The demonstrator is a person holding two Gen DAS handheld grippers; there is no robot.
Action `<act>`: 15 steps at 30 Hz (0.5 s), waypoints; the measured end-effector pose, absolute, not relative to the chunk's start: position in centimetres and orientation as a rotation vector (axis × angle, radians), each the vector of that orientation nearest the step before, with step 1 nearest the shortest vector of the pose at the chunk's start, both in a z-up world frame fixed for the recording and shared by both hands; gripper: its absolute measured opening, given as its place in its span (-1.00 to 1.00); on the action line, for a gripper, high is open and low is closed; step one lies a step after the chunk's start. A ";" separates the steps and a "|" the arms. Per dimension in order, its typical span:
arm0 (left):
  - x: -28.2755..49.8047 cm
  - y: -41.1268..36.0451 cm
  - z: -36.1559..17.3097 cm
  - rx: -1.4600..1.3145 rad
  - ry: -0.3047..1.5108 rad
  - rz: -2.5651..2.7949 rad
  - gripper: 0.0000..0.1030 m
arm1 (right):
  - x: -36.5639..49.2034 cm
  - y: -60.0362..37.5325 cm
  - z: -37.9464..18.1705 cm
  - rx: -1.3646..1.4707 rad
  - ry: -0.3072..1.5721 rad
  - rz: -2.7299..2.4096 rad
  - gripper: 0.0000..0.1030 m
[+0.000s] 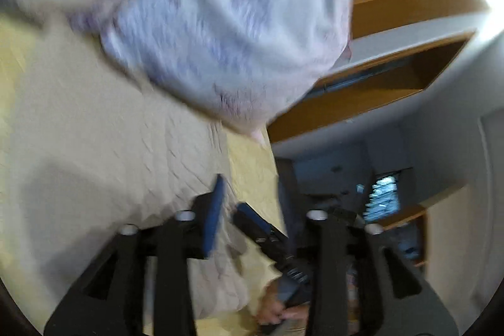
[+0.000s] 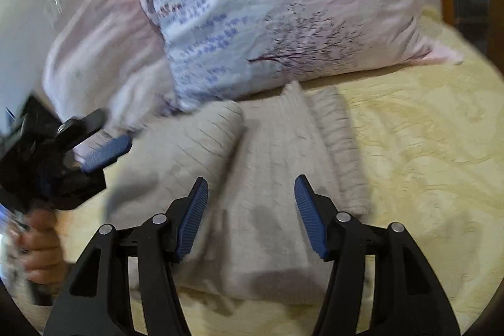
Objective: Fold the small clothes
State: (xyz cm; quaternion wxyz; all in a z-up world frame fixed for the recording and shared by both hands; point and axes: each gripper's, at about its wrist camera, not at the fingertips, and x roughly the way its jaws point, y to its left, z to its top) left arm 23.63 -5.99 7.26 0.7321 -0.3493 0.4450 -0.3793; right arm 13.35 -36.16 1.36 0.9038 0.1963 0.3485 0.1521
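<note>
A beige knit garment (image 2: 264, 166) lies folded on the yellow bedspread (image 2: 425, 153). My right gripper (image 2: 250, 216) hovers open just above its near part, empty. My left gripper (image 2: 107, 150) shows at the left of the right wrist view, held by a hand, over the garment's left edge. The left wrist view is blurred: the garment (image 1: 104, 153) fills its left half. Only one blue pad (image 1: 214, 219) of my left gripper shows there clearly, and the right gripper's body (image 1: 267, 238) crosses in front.
A large printed pillow (image 2: 283, 5) and a pink pillow (image 2: 100, 52) lie behind the garment against the wall. A wooden bed frame (image 1: 378, 90) and the room beyond show at the right of the left wrist view.
</note>
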 end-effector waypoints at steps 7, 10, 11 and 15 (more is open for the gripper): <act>23.3 0.1 5.6 -0.609 1.017 -0.528 0.10 | 17.5 -35.7 -0.6 0.720 0.890 0.561 0.14; 23.2 1.2 4.1 -0.598 1.059 -0.474 0.11 | 18.1 -34.7 -1.6 0.716 0.949 0.546 0.13; 23.2 1.6 3.4 -0.597 1.068 -0.467 0.14 | 18.2 -34.4 -1.9 0.725 0.956 0.560 0.12; 23.4 1.0 2.2 -0.578 1.117 -0.472 0.22 | 18.6 -33.4 -2.6 0.754 0.944 0.594 -0.01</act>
